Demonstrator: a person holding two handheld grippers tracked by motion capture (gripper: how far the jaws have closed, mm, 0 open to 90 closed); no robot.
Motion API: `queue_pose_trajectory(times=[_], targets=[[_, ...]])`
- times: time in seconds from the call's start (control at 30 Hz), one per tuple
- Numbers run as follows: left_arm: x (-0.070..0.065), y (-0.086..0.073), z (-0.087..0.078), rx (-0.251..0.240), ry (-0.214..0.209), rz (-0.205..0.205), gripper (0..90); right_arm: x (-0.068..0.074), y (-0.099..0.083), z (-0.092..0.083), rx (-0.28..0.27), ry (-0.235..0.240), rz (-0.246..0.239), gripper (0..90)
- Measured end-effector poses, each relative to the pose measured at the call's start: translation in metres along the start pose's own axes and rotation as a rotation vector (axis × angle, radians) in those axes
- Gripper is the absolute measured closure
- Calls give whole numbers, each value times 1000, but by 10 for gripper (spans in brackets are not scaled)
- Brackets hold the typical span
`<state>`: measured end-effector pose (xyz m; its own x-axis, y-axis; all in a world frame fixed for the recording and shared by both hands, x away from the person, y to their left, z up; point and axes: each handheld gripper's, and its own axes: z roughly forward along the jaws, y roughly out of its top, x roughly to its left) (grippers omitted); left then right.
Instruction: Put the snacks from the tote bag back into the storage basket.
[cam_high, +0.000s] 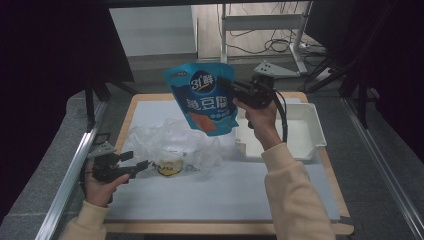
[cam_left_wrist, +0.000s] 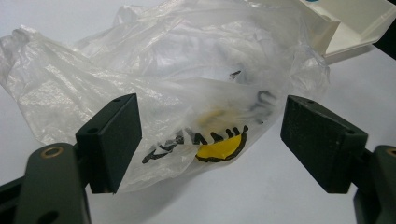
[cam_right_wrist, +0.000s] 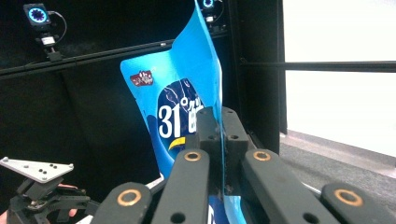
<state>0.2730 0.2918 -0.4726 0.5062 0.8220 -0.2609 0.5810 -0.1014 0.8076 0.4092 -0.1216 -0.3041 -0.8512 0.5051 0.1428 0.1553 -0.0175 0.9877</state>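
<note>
The right gripper (cam_high: 231, 89), at the upper centre of the high view, has its jaws clamped flat on the edge of a blue snack pouch (cam_high: 204, 100) held up in the air above the table, past the white tray (cam_high: 312, 131) at right. The left gripper (cam_high: 141, 164), lower left, stands wide open in front of the crumpled clear plastic bag (cam_high: 172, 142) on the white mat. I'd keep that pinch firm and the pouch upright while carrying it, since only its thin edge is held. The pouch is glossy, with white lettering and an orange picture
</note>
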Motion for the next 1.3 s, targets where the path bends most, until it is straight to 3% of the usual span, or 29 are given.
queue_pose_trajectory(times=[0.93,1.3], targets=[[1,0,0,-1,1,-5,209,-20,3,-24,-29,-68,18,889],[2,0,-1,1,9,0,209,-35,7,-39,-40,-113,23,889]])
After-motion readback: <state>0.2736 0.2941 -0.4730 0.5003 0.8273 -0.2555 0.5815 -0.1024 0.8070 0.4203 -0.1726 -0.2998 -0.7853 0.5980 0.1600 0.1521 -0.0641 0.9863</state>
